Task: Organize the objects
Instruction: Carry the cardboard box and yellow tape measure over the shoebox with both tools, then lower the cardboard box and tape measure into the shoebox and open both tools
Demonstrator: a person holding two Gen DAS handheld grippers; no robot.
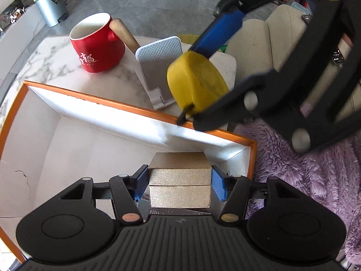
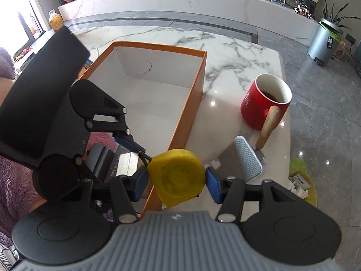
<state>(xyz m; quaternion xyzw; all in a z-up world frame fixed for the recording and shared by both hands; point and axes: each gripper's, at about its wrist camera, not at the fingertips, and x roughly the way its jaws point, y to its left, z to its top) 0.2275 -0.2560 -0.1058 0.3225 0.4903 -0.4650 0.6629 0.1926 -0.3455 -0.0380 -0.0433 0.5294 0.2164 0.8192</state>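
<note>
The left gripper [image 1: 179, 184] pointed steeply down into the orange-rimmed cardboard box [image 1: 101, 100], its blue fingers [image 1: 218, 186] pressed on either side of a small gold box [image 1: 179, 180] held over the box's white floor, near the corner. The right gripper [image 2: 177, 181] had its fingers [image 2: 213, 187] clamped on a yellow tape measure [image 2: 177, 177], which hung just above the orange rim of the box, beside the left gripper. Beyond the right fingers on the marble bench [image 2: 237, 52] a grey-and-white phone stand [image 2: 242, 161] stood close by, and further ahead and to the right a red mug [image 2: 259, 106] with a wooden handle [image 2: 269, 126] held dark liquid.
</note>
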